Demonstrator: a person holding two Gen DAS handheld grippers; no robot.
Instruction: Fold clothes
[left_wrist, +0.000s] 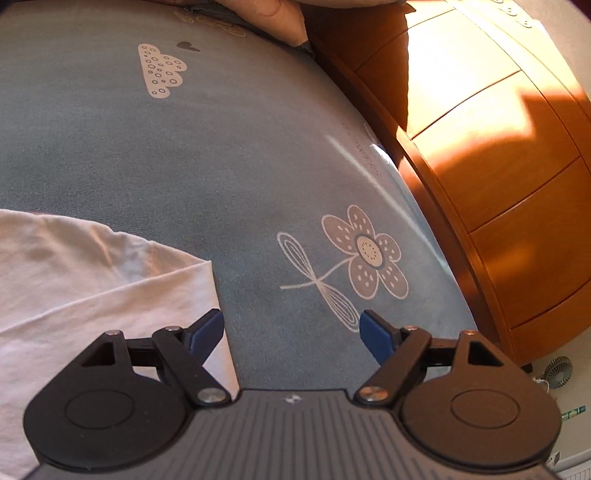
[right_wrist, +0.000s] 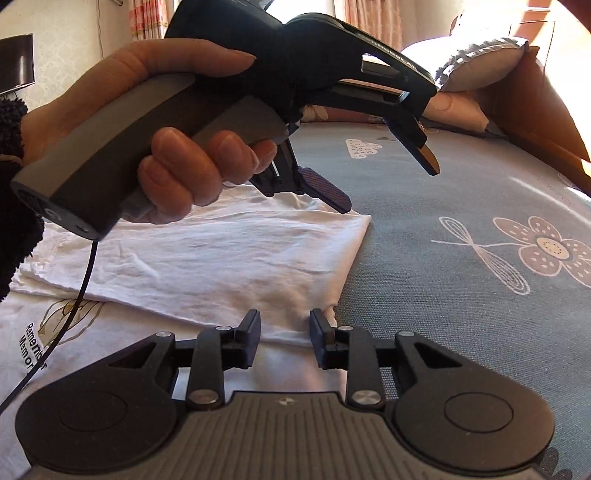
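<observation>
A white T-shirt (right_wrist: 207, 258) with a small print lies folded on the blue-grey flowered bedsheet (right_wrist: 443, 295). My right gripper (right_wrist: 284, 326) hovers low over the shirt's near right edge. Its jaws stand partly apart and the cloth lies flat beneath the gap; a small tuck of fabric shows beside the right fingertip (right_wrist: 318, 325). In the right wrist view a hand holds my left gripper (right_wrist: 380, 177) above the shirt's far corner, open and empty. In the left wrist view the left gripper (left_wrist: 291, 332) is wide open over the bare sheet, with the T-shirt (left_wrist: 74, 280) at its left.
A wooden bed frame (left_wrist: 498, 166) runs along the right side of the sheet (left_wrist: 184, 147). Pillows (right_wrist: 472, 66) and a brown cushion (right_wrist: 535, 110) lie at the far end of the bed. A black cable (right_wrist: 83, 295) hangs from the left gripper's handle across the shirt.
</observation>
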